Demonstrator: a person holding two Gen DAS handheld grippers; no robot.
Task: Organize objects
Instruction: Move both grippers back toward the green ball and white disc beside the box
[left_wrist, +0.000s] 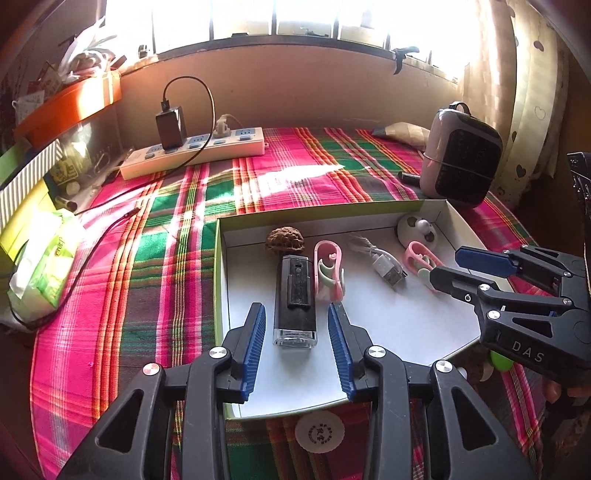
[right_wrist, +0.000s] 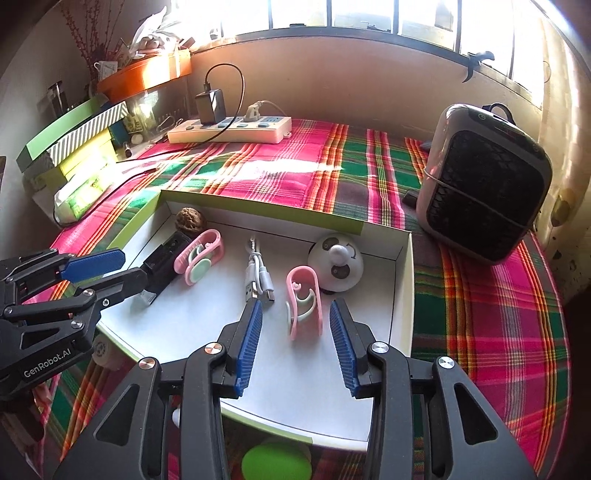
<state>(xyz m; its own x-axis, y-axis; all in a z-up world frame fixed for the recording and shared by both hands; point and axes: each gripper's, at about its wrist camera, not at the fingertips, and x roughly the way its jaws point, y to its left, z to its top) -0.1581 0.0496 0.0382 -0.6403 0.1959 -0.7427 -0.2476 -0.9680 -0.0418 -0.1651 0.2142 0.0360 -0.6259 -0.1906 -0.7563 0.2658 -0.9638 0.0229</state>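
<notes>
Blue ribbed pads line my fingers, and both pairs stand spread apart with nothing between them. My left gripper (left_wrist: 296, 325) hovers over the near end of a black lighter-like device (left_wrist: 295, 303), which lies flat in the white box (left_wrist: 424, 325); its long axis runs straight away from me, the clear end toward my fingers. My right gripper (right_wrist: 295, 321) brackets a pink clip (right_wrist: 304, 302) without touching it; that clip also lies lengthwise away from me, its rounded loop at the far end.

Counting what sits in the box: two pink clips, the second one (right_wrist: 199, 255) lying slantwise just beside the black device; one white USB cable (right_wrist: 258, 280), bundled, its metal plug pointing toward my right fingers; one walnut (right_wrist: 189, 218) in the far left corner; one round white panda-faced gadget (right_wrist: 336, 264) against the far right wall.

The box rests on a plaid cloth (right_wrist: 498, 314) of pink, green and red, streaked with sun. Farther out stand one white power strip (right_wrist: 229, 129) with a black charger (right_wrist: 210, 107) plugged in, one small heater (right_wrist: 484, 184) with a dark grille on the right, a pack of tissues (left_wrist: 44, 266) and stacked boxes (right_wrist: 74, 147) on the left, all below a bright barred window (right_wrist: 369, 14). A round white disc (left_wrist: 319, 432) lies on the cloth in front of the box.
</notes>
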